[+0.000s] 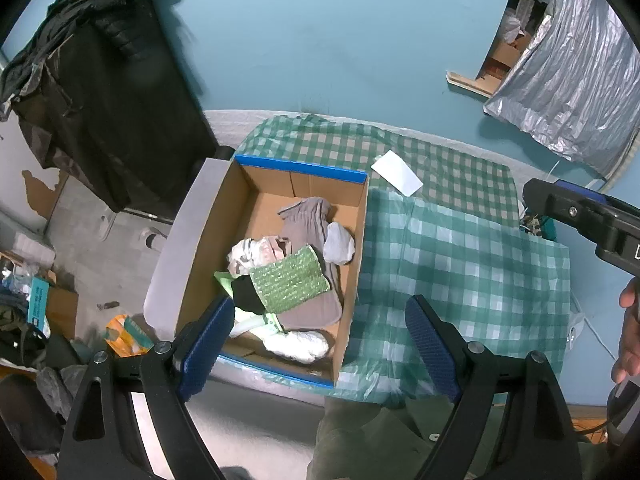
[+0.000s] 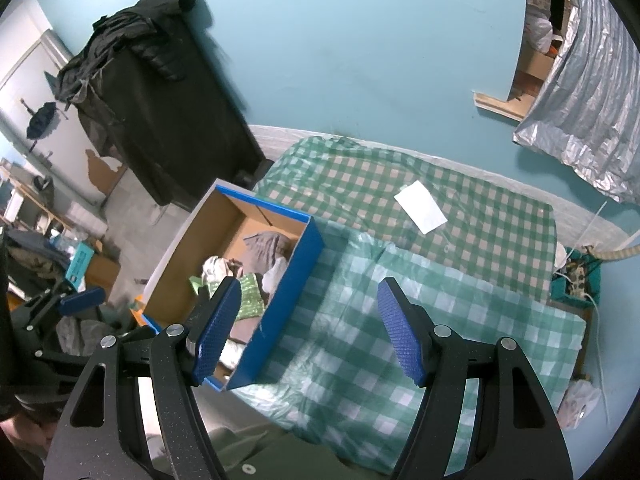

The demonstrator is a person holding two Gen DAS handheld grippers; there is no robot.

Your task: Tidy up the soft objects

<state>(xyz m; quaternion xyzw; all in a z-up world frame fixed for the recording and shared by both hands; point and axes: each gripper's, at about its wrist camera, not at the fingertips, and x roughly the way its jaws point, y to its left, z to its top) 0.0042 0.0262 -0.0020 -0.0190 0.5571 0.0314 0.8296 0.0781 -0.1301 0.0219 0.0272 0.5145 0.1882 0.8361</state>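
A blue cardboard box (image 1: 362,240) sits at the left edge of the bed. It holds soft items: a grey cloth (image 1: 306,220), a green sponge cloth (image 1: 290,282), white bundles (image 1: 338,244) and a black piece. My left gripper (image 1: 320,340) is open and empty above the box's near end. My right gripper (image 2: 310,332) is open and empty, above the box's blue side wall (image 2: 288,304) and the green checked cover (image 2: 360,320). The right gripper's body shows at the right edge of the left wrist view (image 1: 580,216).
A white paper (image 1: 397,178) lies on the checked cover (image 1: 460,248) beyond the box. A dark cabinet draped with black clothes (image 1: 108,92) stands left of the bed. Clutter covers the floor at left (image 1: 36,304). A silver sheet (image 1: 568,80) hangs at right.
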